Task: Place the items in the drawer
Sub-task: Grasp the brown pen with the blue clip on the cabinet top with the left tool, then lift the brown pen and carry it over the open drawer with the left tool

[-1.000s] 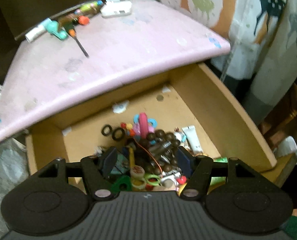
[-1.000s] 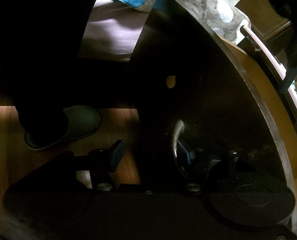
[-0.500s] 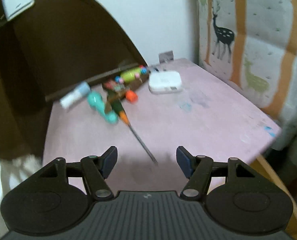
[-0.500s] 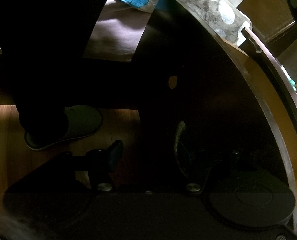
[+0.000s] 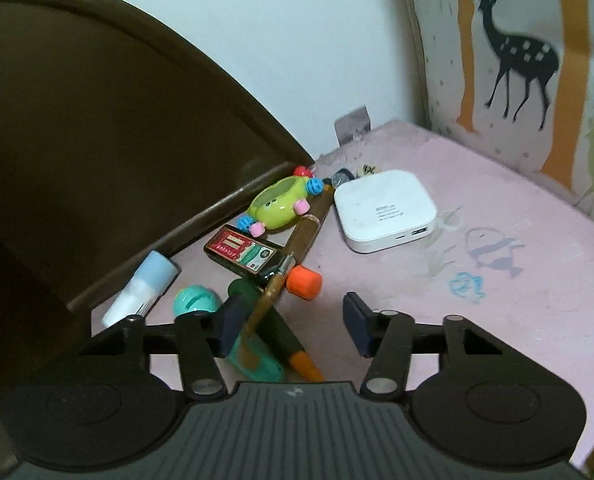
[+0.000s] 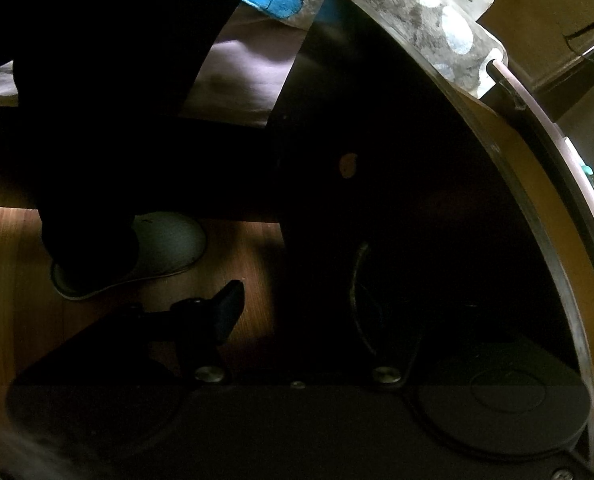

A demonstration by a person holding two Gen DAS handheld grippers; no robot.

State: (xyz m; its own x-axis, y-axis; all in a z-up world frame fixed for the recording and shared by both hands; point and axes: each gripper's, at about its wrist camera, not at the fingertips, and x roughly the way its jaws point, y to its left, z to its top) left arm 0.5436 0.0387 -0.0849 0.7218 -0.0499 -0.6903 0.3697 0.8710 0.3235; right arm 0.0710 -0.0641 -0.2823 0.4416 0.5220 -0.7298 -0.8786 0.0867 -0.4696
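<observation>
Left tool (image 5: 291, 326) hangs spread apart over the pink desk (image 5: 477, 240) clutter, right tool (image 6: 297, 312) probably apart too, too dark

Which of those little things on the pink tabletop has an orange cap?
The dark flat bottle with the red label; its orange cap points toward the open left tool. The white tube's cap is pale blue.

Toy clutter (image 5: 273, 248) left; pink tabletop (image 5: 517, 280) bare rightward

White wall (image 5: 257, 40) behind pink surface (image 5: 517, 248); deer-print curtain (image 5: 517, 60) at right. Dark brown headboard (image 5: 97, 140) left. Wooden floor (image 6: 13, 248), dimly lit.
</observation>
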